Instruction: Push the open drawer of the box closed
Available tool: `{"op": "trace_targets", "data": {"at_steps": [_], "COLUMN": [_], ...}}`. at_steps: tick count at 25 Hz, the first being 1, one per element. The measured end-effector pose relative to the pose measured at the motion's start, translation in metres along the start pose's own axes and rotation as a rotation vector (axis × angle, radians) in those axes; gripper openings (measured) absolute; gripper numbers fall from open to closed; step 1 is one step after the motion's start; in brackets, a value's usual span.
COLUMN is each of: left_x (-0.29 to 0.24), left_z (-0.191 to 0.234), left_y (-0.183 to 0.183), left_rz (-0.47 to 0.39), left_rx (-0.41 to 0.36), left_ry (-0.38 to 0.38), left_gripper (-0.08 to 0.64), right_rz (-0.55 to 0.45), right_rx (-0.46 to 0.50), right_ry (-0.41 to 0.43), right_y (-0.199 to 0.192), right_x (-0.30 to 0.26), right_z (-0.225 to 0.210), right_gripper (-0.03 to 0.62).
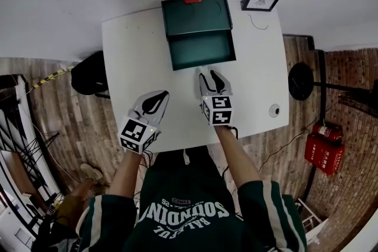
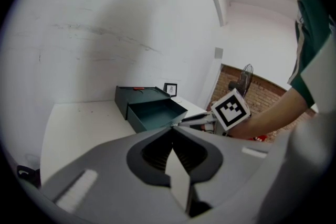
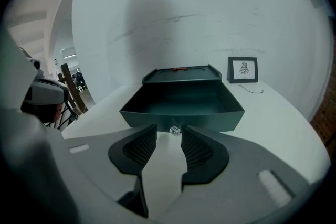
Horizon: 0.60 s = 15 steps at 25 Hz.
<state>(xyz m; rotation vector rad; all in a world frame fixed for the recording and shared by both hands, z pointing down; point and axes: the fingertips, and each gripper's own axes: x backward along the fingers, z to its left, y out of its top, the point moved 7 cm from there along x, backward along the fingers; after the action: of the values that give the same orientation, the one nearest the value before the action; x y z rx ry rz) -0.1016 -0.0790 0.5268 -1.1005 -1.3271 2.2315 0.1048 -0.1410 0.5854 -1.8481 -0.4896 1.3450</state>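
Observation:
A dark green box (image 1: 196,15) stands at the far edge of the white table (image 1: 130,62), and its drawer (image 1: 202,50) is pulled out toward me. In the right gripper view the drawer front (image 3: 181,119) fills the middle, with a small round knob (image 3: 175,129) on it. My right gripper (image 3: 168,129) is open, nothing between its pads, its tips just short of that knob; the head view shows this gripper (image 1: 211,75) right below the drawer front. My left gripper (image 1: 158,96) hovers over the table nearer me and left of the drawer, jaws shut and empty (image 2: 172,128).
A small framed picture (image 1: 260,1) stands right of the box, with a thin cord (image 1: 258,23) beside it. A small round object (image 1: 274,110) lies near the table's right edge. On the floor are a black seat (image 1: 88,74) at left and red extinguishers (image 1: 323,147) at right.

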Motion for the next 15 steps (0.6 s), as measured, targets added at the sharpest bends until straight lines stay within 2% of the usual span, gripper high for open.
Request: {"op": "trace_targets", "data": {"at_steps": [7,15], "left_x": [0.003,0.006], "left_z": [0.014,0.022], "left_y": [-0.007,-0.019], "left_rz": [0.014,0.035], "left_rx": [0.016,0.04], "left_ry": [0.006,0.01], "left_gripper": [0.052,0.052], "right_rz": [0.057,0.058], "right_rx": [-0.01,0.007], "right_ry": [-0.041,-0.088], "right_y": [-0.008,-0.01], "right_x": [-0.025,-0.035], "right_z": [-0.004,-0.005], "right_gripper": [0.124,0.121]}}
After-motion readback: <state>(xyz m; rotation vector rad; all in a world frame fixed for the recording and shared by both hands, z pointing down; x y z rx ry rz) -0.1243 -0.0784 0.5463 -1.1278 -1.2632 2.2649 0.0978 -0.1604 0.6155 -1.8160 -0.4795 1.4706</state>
